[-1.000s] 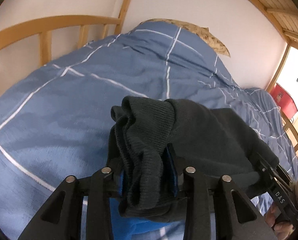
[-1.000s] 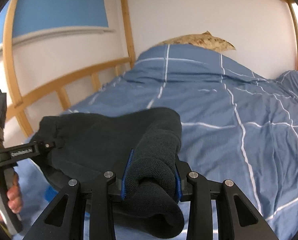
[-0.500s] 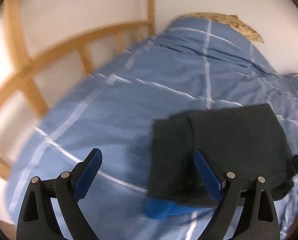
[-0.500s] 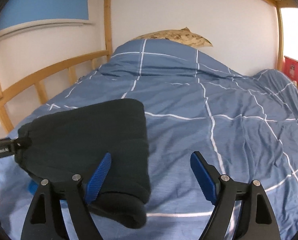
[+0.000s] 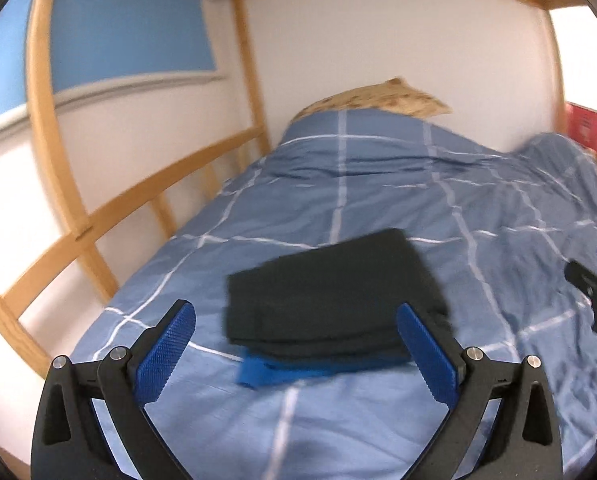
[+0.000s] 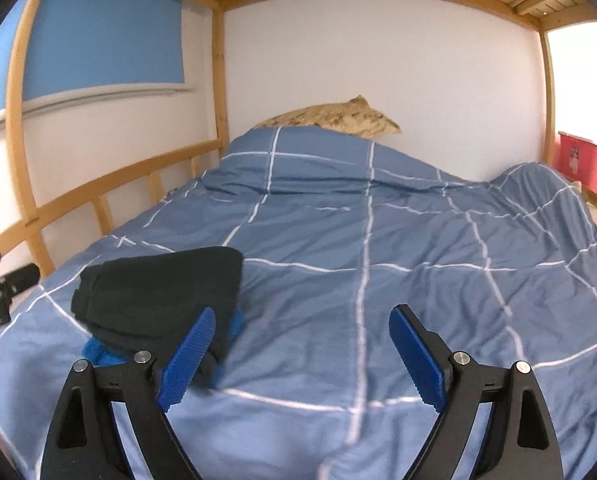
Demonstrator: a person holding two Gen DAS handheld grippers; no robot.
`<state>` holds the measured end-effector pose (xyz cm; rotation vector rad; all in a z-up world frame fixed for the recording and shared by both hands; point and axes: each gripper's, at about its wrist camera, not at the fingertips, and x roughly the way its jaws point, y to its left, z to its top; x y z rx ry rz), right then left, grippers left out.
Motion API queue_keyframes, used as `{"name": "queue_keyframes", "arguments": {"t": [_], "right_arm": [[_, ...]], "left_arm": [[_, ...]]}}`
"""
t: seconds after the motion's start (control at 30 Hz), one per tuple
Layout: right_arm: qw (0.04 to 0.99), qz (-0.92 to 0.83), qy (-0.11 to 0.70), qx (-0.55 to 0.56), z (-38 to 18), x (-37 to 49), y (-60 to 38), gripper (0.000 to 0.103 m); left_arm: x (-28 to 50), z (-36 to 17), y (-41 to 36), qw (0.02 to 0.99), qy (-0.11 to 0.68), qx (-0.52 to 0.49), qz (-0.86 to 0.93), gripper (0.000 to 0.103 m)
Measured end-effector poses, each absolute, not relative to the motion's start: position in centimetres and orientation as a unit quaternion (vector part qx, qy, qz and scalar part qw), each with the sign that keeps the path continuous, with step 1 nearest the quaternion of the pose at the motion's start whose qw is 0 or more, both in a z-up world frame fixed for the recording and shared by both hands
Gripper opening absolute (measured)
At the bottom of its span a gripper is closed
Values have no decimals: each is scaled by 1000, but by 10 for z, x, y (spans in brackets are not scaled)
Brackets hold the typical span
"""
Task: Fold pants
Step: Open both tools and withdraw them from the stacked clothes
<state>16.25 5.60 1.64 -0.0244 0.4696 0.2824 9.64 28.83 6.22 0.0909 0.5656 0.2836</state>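
Pants [image 5: 330,300] sit folded on the bed [image 6: 378,240] just ahead of the left claw [image 5: 294,352], both claws gaping empty; soft, floppy knit, best pinched at a thick folded edge

light: bright, even, soft | source: overexposed opening at right edge | shadows: faint | blur: pants [image 5: 330,296] smeared in left view, sharper in right | distortion: strong fisheye, bed rails [image 6: 110,184] bowed, dark vignette corners
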Motion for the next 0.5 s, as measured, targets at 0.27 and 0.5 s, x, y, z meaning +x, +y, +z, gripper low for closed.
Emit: {"name": "queue_keyframes", "arguments": {"t": [0.27,0.5], "right_arm": [[968,124,220,-17,29,106,-23,92],[968,109,226,-27,21,64,-71,92]], "left_arm": [[55,61,204,958,261,64,100,103],[28,53,144,959,261,71,88,103]]}}
